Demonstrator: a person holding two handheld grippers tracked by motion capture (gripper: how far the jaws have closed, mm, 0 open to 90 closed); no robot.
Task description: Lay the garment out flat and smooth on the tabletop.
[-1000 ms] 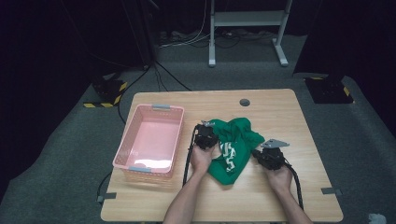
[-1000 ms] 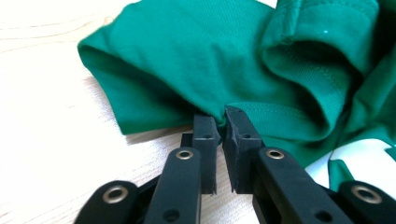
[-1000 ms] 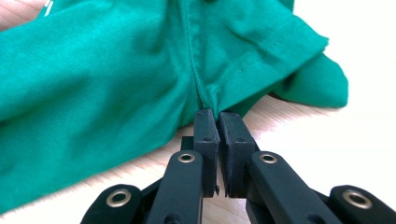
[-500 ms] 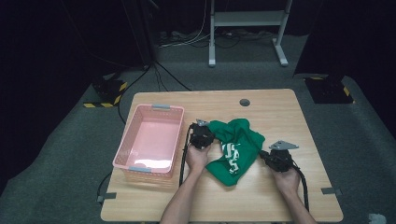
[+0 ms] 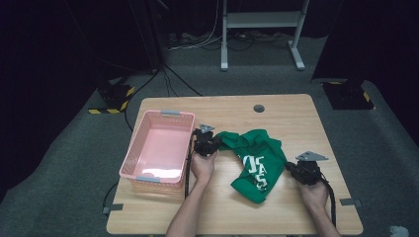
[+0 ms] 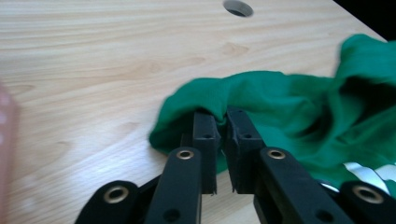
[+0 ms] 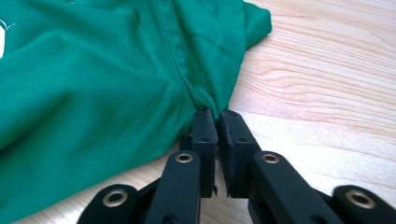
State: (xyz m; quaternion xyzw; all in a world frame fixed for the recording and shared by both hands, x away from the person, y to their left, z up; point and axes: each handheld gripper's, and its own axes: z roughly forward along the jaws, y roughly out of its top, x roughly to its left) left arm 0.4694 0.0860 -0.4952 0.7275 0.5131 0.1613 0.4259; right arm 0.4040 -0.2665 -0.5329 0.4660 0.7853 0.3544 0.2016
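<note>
Left gripper (image 6: 220, 116): jaws nearly together, pinching fold of green shirt (image 6: 289, 112) at its left end. Right gripper (image 7: 215, 116): jaws pressed on seam edge of shirt at its right end. In high view, left gripper (image 5: 207, 141) just beside pink basket (image 5: 136, 153), right gripper (image 5: 302, 170) near table's right edge. Shirt (image 5: 257, 163) lies mid-table between grippers, long axis slanting from upper left to lower right, white print facing up. Bare wood table (image 5: 276, 116) beyond shirt; round hole (image 5: 258, 108) near far edge.
</note>
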